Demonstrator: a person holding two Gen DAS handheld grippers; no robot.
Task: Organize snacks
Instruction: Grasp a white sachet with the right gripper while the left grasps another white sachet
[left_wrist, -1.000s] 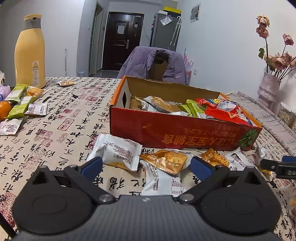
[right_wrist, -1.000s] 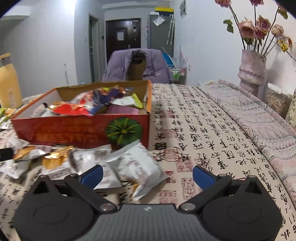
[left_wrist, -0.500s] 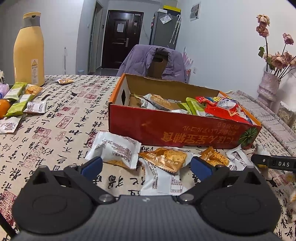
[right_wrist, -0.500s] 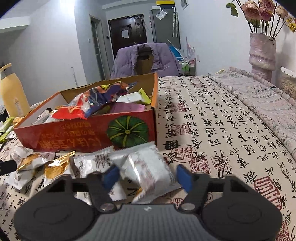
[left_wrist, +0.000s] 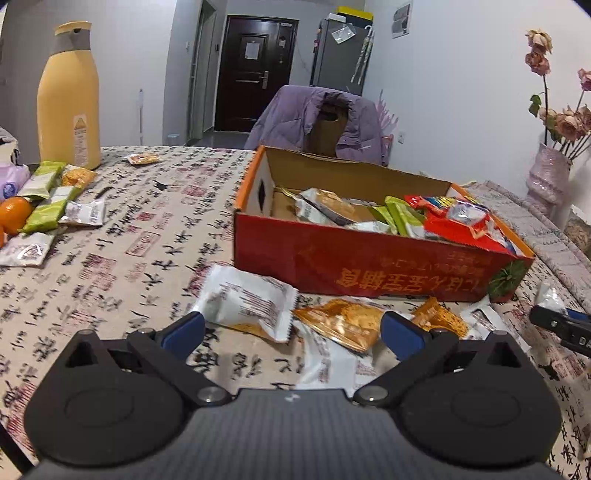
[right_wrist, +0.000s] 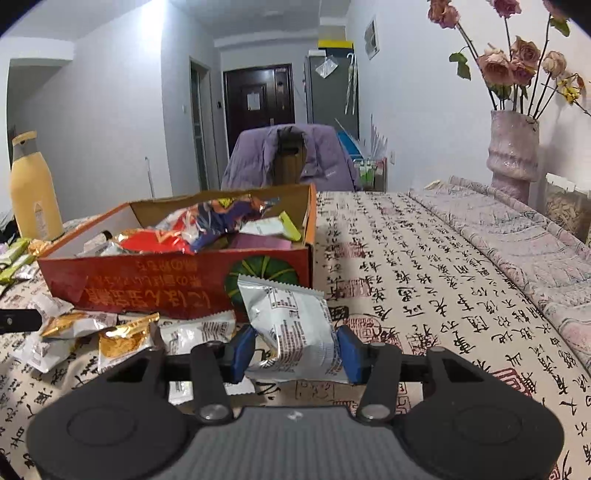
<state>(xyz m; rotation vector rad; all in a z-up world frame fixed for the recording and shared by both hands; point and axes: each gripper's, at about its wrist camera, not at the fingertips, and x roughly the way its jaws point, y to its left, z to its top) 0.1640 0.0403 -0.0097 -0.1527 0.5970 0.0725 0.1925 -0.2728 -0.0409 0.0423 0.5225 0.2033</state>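
Observation:
In the right wrist view my right gripper (right_wrist: 295, 349) is closing on a white snack packet (right_wrist: 288, 317); both blue pads press its sides and it is lifted off the cloth in front of the red cardboard box (right_wrist: 147, 288). The box (left_wrist: 351, 262) holds several snack packs. My left gripper (left_wrist: 291, 328) stands open low over the table, nothing between its fingers. Just beyond it lie a white packet (left_wrist: 247, 302) and an orange cracker packet (left_wrist: 340, 323). The right gripper's dark fingers (left_wrist: 554, 323) show at the right edge of the left wrist view.
A tall yellow bottle (left_wrist: 70, 99) stands at the far left, with green and white packets (left_wrist: 48, 206) and an orange fruit (left_wrist: 13, 214) near it. A vase of dried roses (right_wrist: 513, 147) stands at the right. A chair with a purple jacket (left_wrist: 314, 118) is behind the table.
My right gripper went from wide open to closed on the white packet and has raised it off the cloth. The left gripper stayed in place, open.

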